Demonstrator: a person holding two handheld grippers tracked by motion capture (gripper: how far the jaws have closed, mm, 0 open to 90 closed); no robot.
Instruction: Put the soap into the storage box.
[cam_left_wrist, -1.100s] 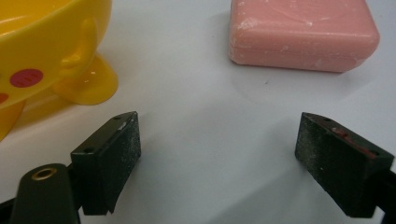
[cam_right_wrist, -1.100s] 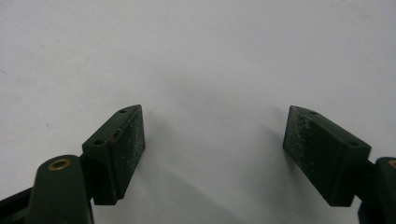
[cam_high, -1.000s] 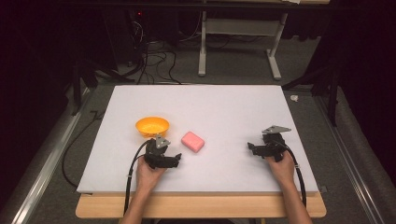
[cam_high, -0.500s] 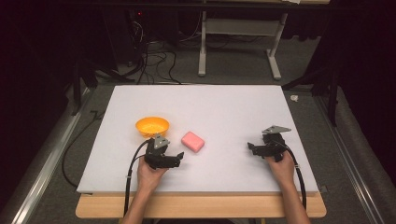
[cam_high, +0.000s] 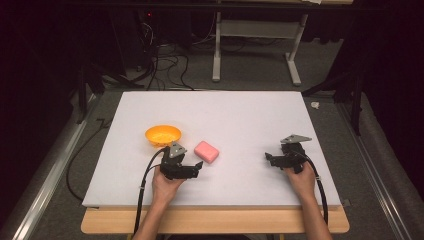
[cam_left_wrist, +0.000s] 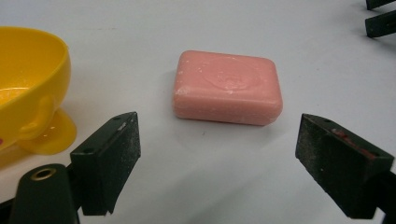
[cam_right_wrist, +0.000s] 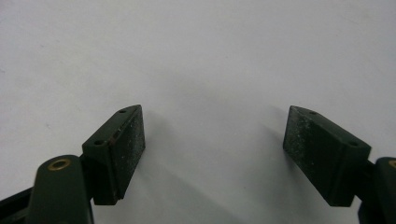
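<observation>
A pink bar of soap (cam_high: 206, 151) lies flat on the white table top (cam_high: 235, 112), just right of an orange bowl (cam_high: 163, 135). My left gripper (cam_high: 196, 168) rests on the table right in front of the soap, held in a hand. In the left gripper view the soap (cam_left_wrist: 228, 87) lies a short way beyond the open jaws of the left gripper (cam_left_wrist: 217, 140), untouched, with the bowl (cam_left_wrist: 28, 88) at the left. My right gripper (cam_high: 269, 159) sits at the table's right and points left. In its own view the right gripper (cam_right_wrist: 215, 126) stands open over bare table.
The table's wooden front edge (cam_high: 215, 220) runs below both hands. Behind the table are cables (cam_high: 165, 65) on the floor and a white metal stand (cam_high: 255, 45). The tips of the right gripper (cam_left_wrist: 380, 18) show at the top right of the left gripper view.
</observation>
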